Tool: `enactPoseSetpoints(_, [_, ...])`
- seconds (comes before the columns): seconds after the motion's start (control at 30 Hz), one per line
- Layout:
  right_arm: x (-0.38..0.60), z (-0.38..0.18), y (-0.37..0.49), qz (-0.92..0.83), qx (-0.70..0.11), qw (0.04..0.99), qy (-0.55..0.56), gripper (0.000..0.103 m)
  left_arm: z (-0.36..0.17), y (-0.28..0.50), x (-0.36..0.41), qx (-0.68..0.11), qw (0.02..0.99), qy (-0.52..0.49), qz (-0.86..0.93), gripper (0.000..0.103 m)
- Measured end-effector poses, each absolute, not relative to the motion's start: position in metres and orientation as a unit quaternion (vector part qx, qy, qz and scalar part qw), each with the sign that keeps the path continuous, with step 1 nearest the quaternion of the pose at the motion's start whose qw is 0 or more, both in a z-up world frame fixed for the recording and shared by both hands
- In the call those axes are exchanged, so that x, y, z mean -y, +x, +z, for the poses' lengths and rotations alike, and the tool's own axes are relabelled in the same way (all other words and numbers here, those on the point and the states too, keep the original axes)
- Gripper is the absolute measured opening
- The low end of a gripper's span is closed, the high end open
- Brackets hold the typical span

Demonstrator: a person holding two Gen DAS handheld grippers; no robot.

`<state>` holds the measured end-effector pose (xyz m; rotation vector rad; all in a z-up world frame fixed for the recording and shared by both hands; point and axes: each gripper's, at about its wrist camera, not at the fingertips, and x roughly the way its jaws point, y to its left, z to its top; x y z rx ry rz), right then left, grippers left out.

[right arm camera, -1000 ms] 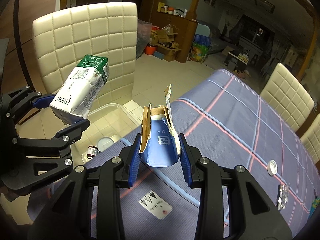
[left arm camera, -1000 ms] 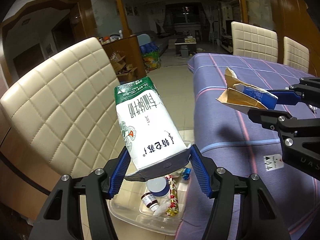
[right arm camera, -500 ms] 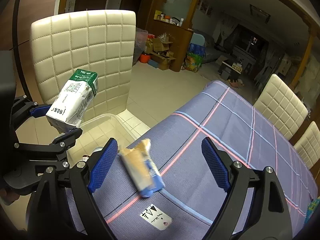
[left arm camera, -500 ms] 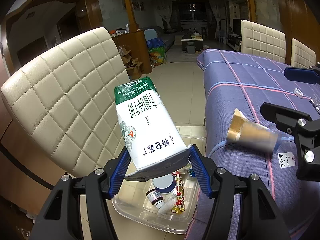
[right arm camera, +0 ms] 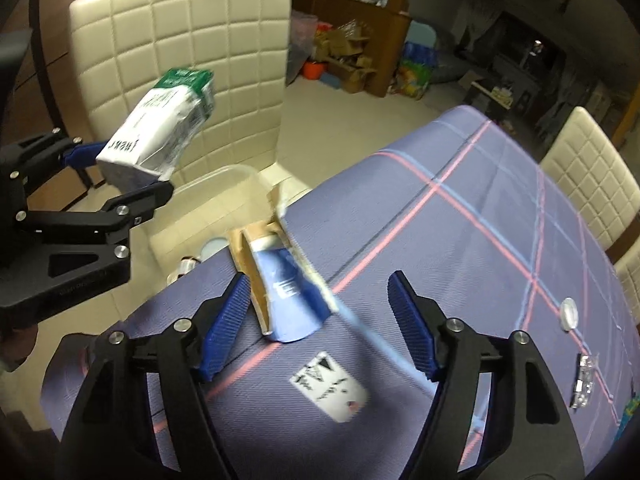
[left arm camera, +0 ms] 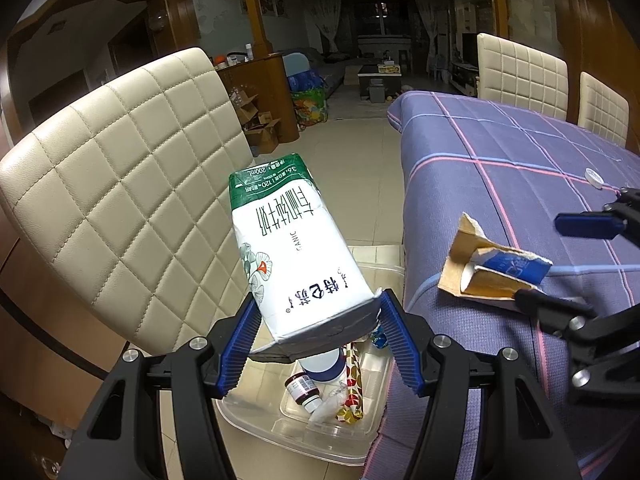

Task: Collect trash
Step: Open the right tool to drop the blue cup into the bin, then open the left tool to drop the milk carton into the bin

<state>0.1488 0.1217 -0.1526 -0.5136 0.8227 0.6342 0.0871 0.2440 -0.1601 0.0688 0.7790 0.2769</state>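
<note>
Purple checked cloth covered the tabletop under the right tongs, whose jaws had just been closing again after springing wide a moment before. That release had dropped the torn blue paper cup short of the bin: it now lay on the cloth between the pads, against the left one and well clear of the other (so not yet gripped). I judged a regrasp was under way, the cup still to be carried over the tabletop's edge. Off to their left, the left tongs kept their clamp on the white-and-green milk carton, held above the clear plastic bin on the floor, beside a cream quilted chair.
</note>
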Motion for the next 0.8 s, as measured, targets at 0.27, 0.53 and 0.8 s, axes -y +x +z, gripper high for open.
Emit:
enactPoseSetpoints(0.27, [-0.139,-0.170,0.143,0.316,-0.399,0.821,-0.259,0.044,-0.168,0.084,-0.250,-0.386,0.912,0.031,0.137,0.059])
enactPoseSetpoints(0.53, [-0.154,-0.160,0.133,0.331,-0.372,0.824,-0.272,0.032,-0.169,0.081,-0.258,-0.386,0.911,0.025,0.142,0.059])
enactPoseSetpoints(0.8, [-0.171,-0.151,0.138,0.333,-0.366,0.825,-0.272,0.032,-0.167,0.078,-0.265,-0.383,0.911,0.021,0.149,0.059])
